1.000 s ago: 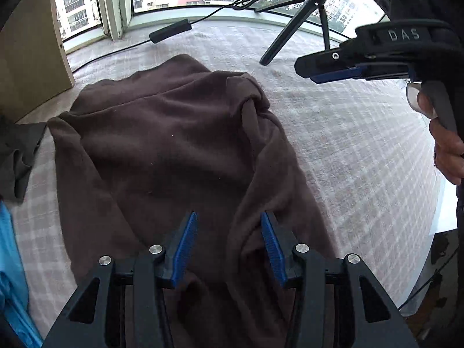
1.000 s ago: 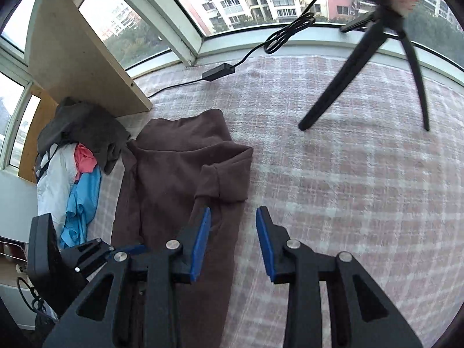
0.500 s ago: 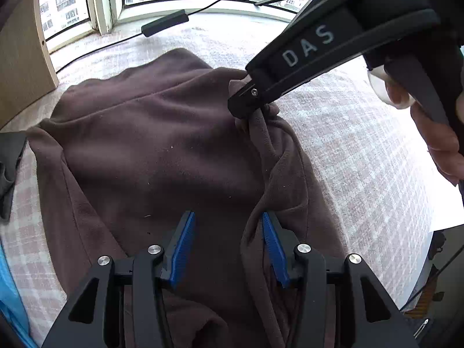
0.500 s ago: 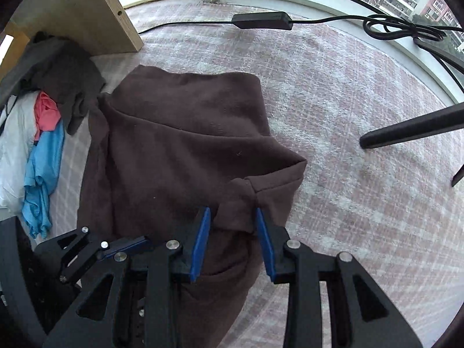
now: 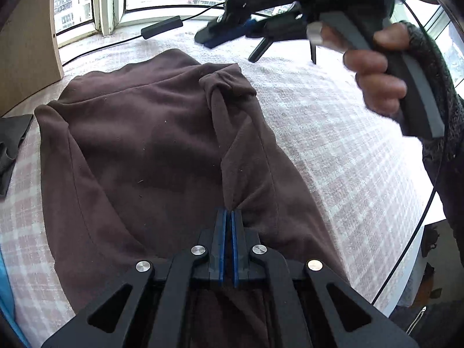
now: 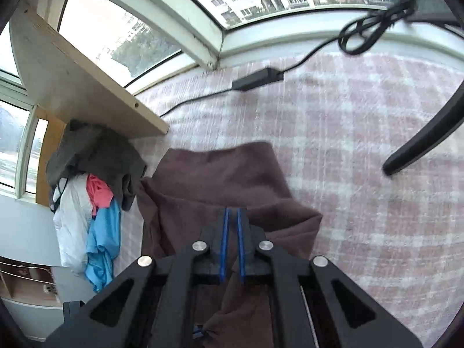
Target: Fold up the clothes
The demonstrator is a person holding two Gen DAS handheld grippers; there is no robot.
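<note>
A brown fleece garment [image 5: 130, 145] lies spread on the pink checked bedspread [image 5: 333, 159], one sleeve folded over it with the cuff [image 5: 226, 84] at the far side. My left gripper [image 5: 227, 213] is low over the near part, its jaws closing with a pinched ridge of the brown fabric between the pads. A hand [image 5: 377, 81] holds my right gripper [image 5: 204, 39] in the air beyond the cuff, jaws together and no cloth hanging from it. In the right wrist view that gripper [image 6: 232, 211] hovers above the garment [image 6: 226, 179].
A black tripod leg [image 6: 420, 142] stands on the bedspread to the right. A power brick with its cable [image 6: 258, 78] lies near the window. A wooden board [image 6: 87, 87] leans at the left, with a pile of clothes [image 6: 92, 188] below it. A dark garment [image 5: 11, 145] lies beside the brown one.
The left jaws have come together on a fold of the brown garment. The right gripper has left the sleeve cuff, risen away from it and shut.
</note>
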